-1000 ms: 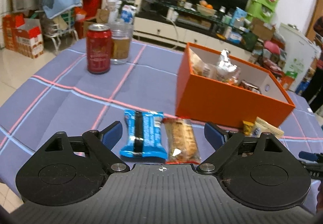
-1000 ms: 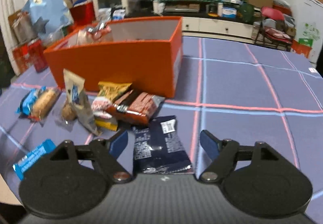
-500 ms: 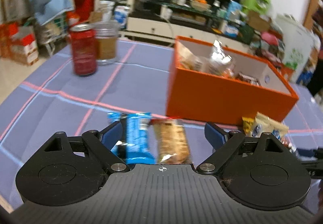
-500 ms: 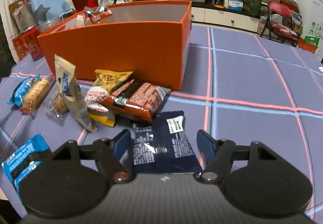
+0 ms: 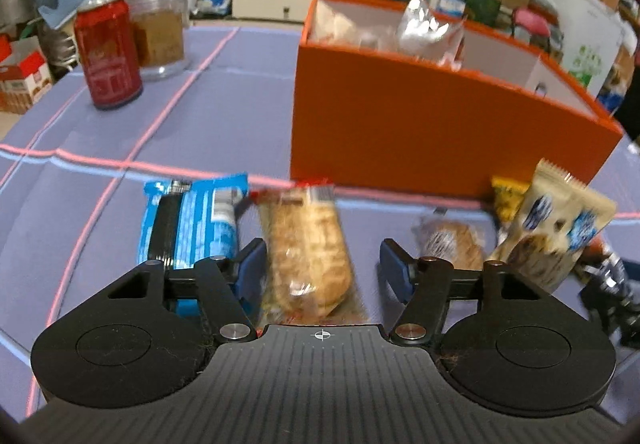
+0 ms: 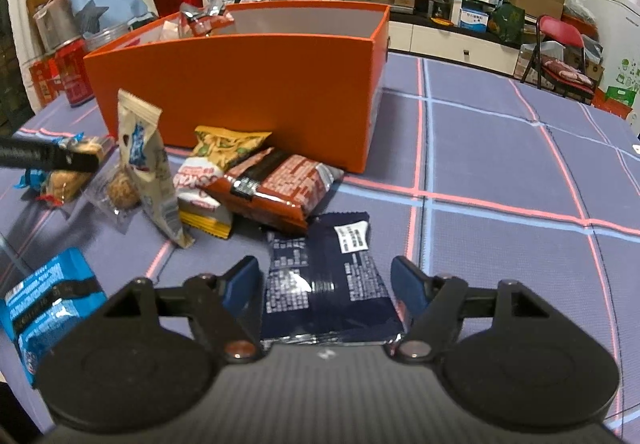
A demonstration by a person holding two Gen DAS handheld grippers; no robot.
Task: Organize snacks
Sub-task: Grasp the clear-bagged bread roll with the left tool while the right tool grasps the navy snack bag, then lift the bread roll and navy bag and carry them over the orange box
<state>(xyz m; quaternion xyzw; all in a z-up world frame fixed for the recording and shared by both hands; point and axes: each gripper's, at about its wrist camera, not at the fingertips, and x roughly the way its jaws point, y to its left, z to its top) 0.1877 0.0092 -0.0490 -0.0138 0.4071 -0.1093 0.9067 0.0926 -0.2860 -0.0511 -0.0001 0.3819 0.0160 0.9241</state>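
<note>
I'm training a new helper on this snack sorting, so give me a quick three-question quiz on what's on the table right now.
1. Which snack lies between the fingers of the left gripper?
A. a blue packet
B. the clear-wrapped grain bar
C. a yellow packet
2. True or false: the orange box has nothing in it.
3. What stands on the tablecloth right beside the clear jar?

Key
1. B. The fingers have just been closing around the bar, and a gap shows at the right-hand one.
2. False. A silver packet and others stick up inside.
3. The red can.
</note>
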